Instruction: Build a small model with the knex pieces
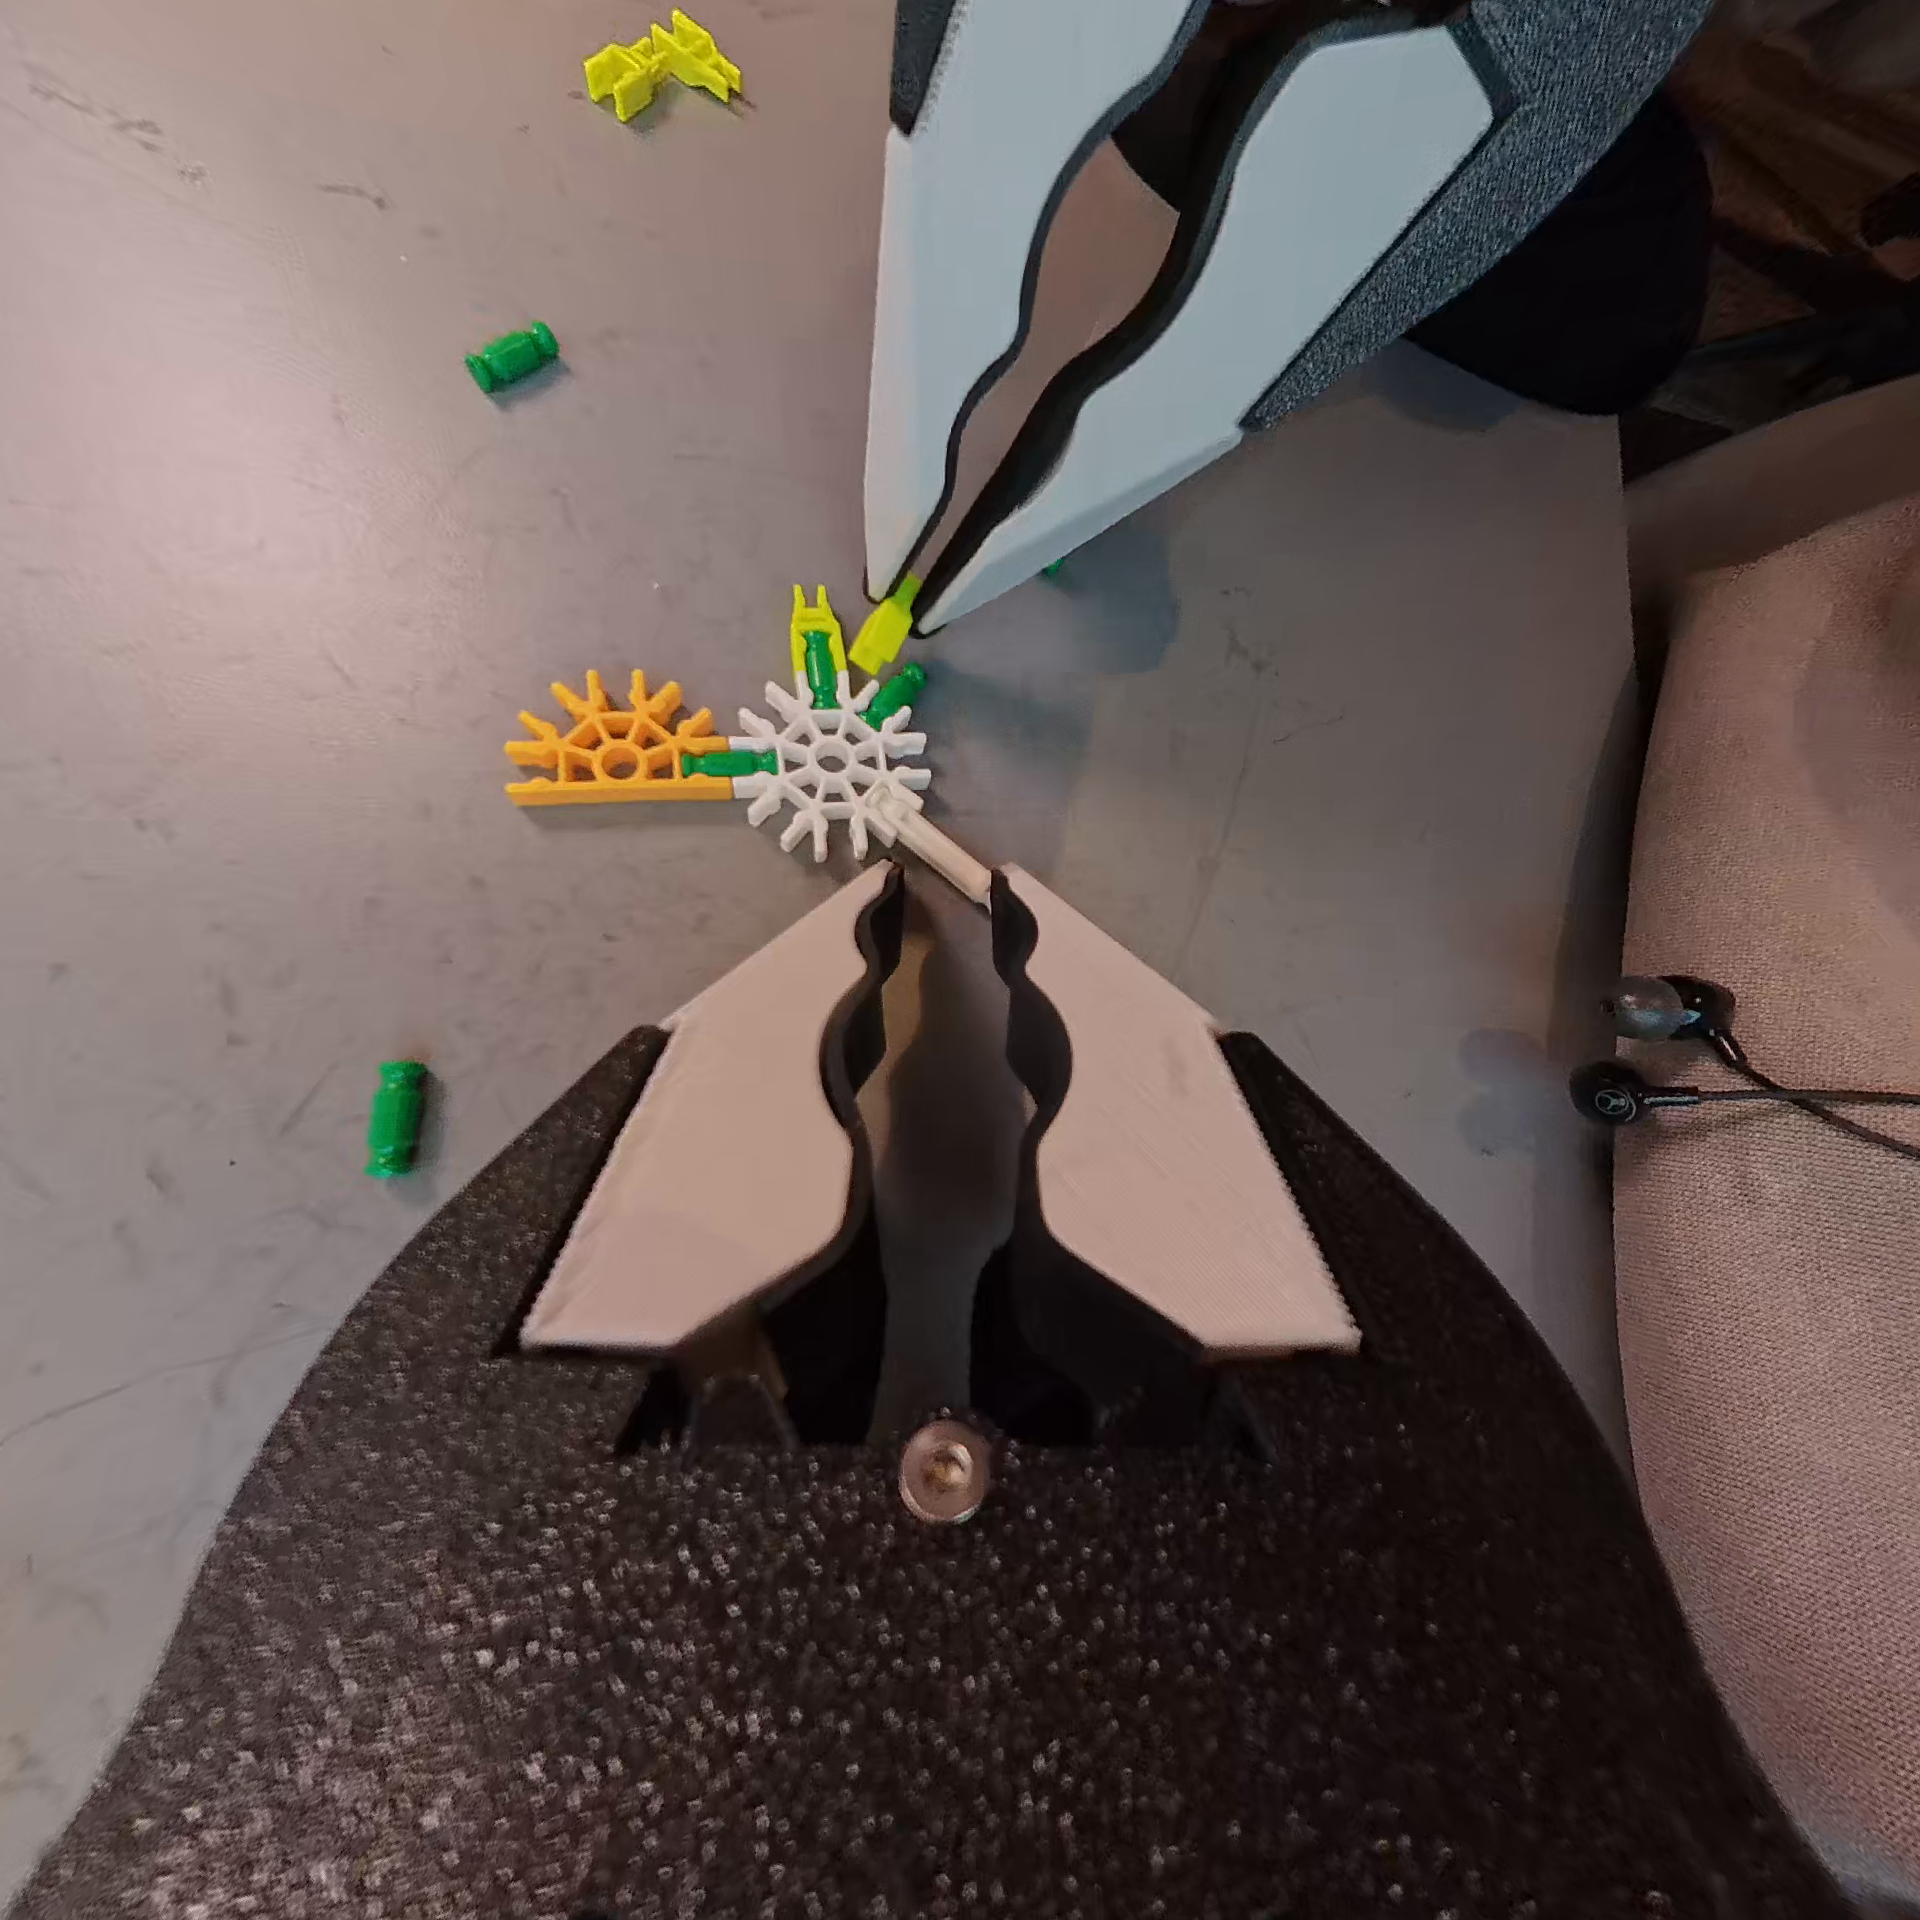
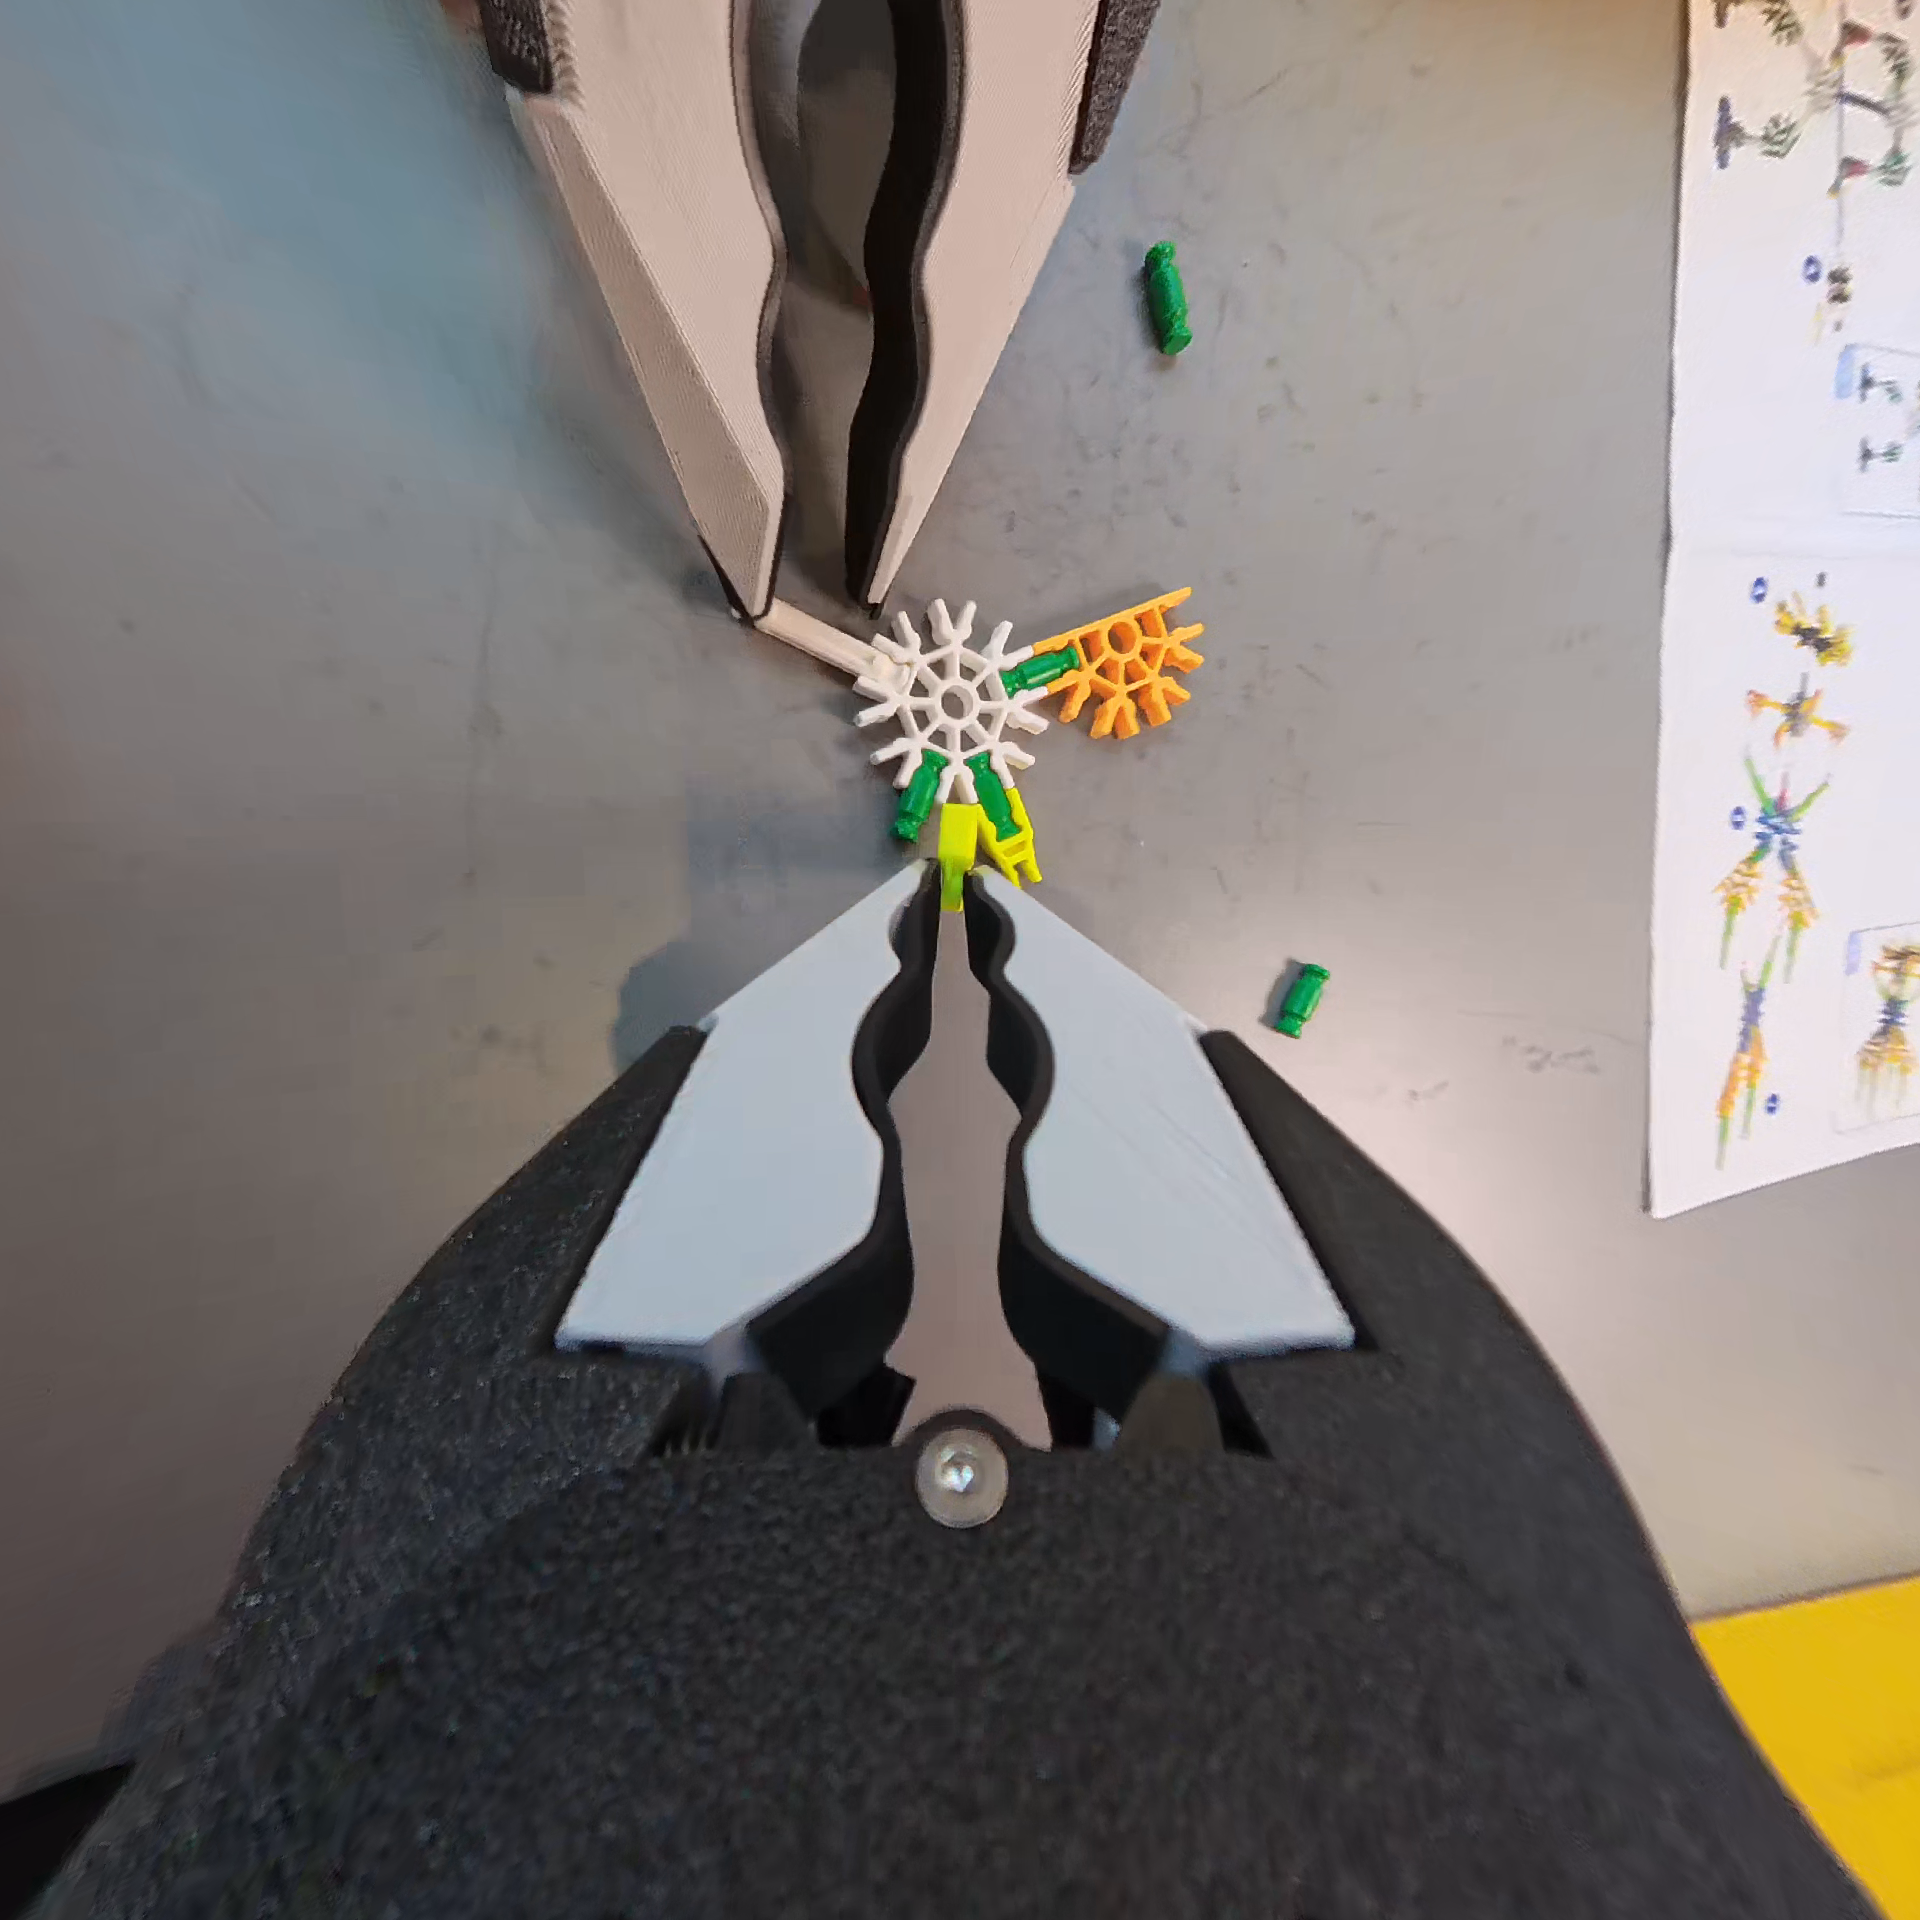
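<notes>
Jaws of the right gripper point(image 2: 948, 883) pinch a small yellow-green connector point(image 2: 954, 847), which hangs just beside the near edge of a white snowflake connector point(image 2: 951, 707) on the grey table point(image 2: 416, 520). Jaws of the left gripper point(image 1: 943, 883) stand slightly spread; a short white rod point(image 1: 940, 847) plugged into the snowflake runs between their tips, and whether they touch it cannot be told. Three green rods sit in the snowflake: one point(image 2: 920, 795) ends free, one point(image 2: 989, 800) carries a second yellow-green connector point(image 2: 1013, 847), one point(image 2: 1034, 673) joins an orange half-round connector point(image 2: 1127, 665) on the right. Loose green rods lie farther off, one far right point(image 2: 1166, 298), one near right point(image 2: 1299, 1000). A printed sheet with drawings point(image 2: 1787, 623) lies at the right edge. In the left wrist view a yellow piece point(image 1: 665, 64) lies far left and black earphones point(image 1: 1662, 1049) rest on cloth at right
</notes>
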